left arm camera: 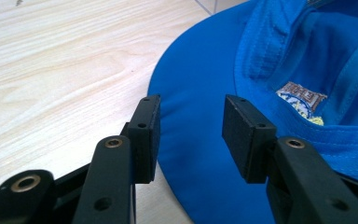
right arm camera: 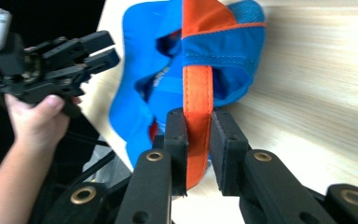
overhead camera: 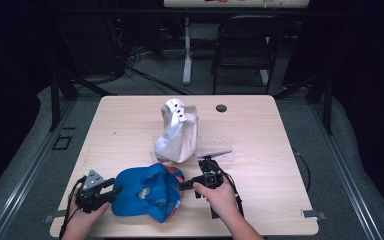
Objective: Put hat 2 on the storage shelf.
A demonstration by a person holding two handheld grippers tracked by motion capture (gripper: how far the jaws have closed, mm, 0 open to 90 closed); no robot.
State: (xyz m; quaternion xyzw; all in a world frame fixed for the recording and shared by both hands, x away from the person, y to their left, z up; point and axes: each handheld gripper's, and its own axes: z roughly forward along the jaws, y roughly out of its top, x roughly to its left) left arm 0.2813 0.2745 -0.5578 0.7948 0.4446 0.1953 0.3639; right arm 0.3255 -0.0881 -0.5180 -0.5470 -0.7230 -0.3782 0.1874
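The worktop (overhead camera: 260, 135) is pale wood grain, with a small dark round hole (overhead camera: 221, 108) near its far edge, and it sits in a dim room with a black folding chair (overhead camera: 245, 45) and loose cables (overhead camera: 130, 65) on the grey floor beyond it. A blue cap (overhead camera: 147, 192) lies near the front edge of the worktop, between the two grippers. The left gripper (left arm camera: 191, 128) rests with its jaws apart, the blue brim passing under and between them without either pad pressing on it; bare wood stretches away to the outer side of those jaws. The right gripper (right arm camera: 198, 140) has its jaws clamped on the cap's orange strap (right arm camera: 197, 93), which runs straight up from between the pads to the cap's back opening. Beyond the right jaws there is open worktop out to the side edge. Further off, past the cap, a crumpled silver-white bag (overhead camera: 177, 132) stands beside a clear flat piece (overhead camera: 215, 150) that is hard to make out. The cap's embroidered badge (left arm camera: 303, 95), just ahead of the left jaws, is too blurred to read, and the person's forearms are cut off at the bottom of the high view.
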